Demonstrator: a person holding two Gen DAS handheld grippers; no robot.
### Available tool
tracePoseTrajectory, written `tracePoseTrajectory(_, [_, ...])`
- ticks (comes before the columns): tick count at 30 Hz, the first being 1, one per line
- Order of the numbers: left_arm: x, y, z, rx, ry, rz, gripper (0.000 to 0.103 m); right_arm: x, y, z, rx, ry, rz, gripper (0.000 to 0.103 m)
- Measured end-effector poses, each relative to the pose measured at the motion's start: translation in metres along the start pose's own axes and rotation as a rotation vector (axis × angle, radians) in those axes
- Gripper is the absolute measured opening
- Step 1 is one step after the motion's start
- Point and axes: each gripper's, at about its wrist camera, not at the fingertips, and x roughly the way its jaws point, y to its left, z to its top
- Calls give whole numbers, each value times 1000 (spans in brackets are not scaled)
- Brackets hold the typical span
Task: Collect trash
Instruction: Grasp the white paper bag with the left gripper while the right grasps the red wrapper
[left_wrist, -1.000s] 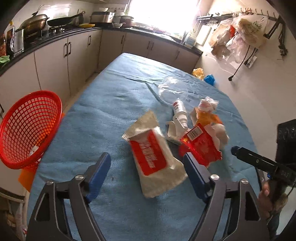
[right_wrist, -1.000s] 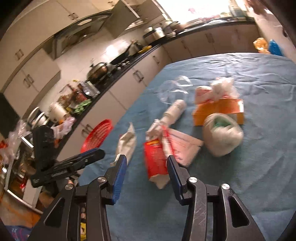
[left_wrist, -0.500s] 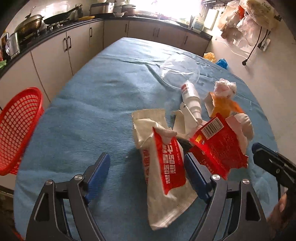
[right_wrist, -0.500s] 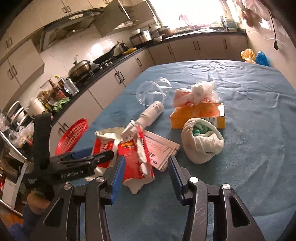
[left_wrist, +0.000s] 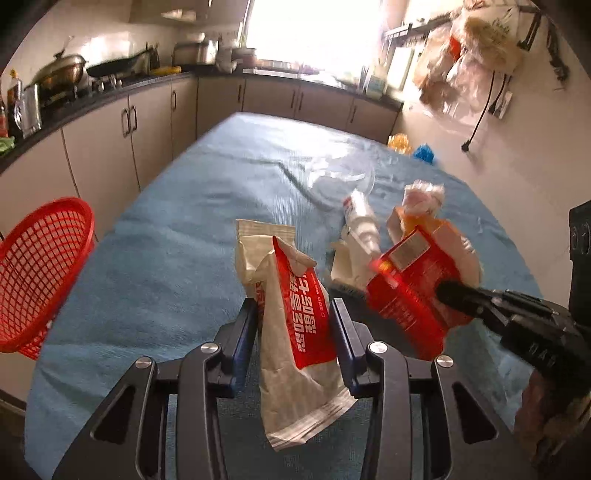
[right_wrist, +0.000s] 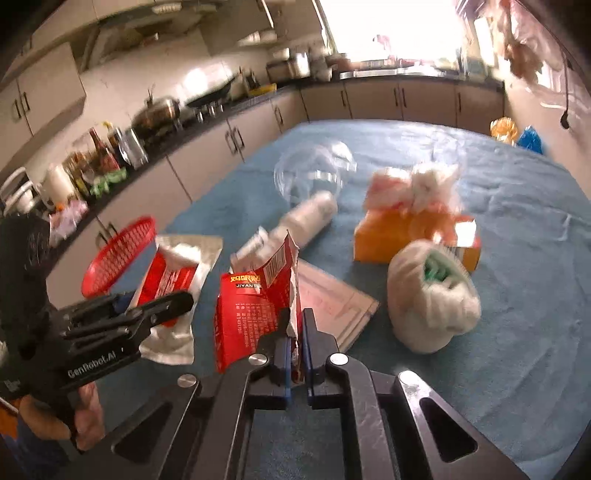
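2 wrappers (left_wrist: 299, 325), 1 pinched inside each tool (right_wrist: 294, 343).

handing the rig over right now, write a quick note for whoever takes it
Left tool: jaws just closed on the white-and-red wrapper.
Right tool: jaws just closed on the torn red packet.
Red basket hangs off the table's left edge; nothing dropped in yet.
Left on the blue cloth: white bottle, clear plastic cup, orange box, white bag bundle, flat pink packet.

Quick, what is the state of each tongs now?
Left tongs: just closed on the white and red packet.
Right tongs: just closed on the torn red wrapper.
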Motion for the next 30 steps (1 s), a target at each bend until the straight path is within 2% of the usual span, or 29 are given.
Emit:
tracePoseTrajectory(2, [-5, -1, 0, 3, -31, 8, 39, -14, -2, 1, 11, -66, 23, 6])
tracePoseTrajectory(5, [-9, -3, -1, 12, -53, 26, 39, -24, -7, 1, 22, -124, -2, 6])
tracePoseTrajectory(30, [-16, -15, -3, 59, -72, 92, 39, -31, -5, 0, 18, -130, 11, 6])
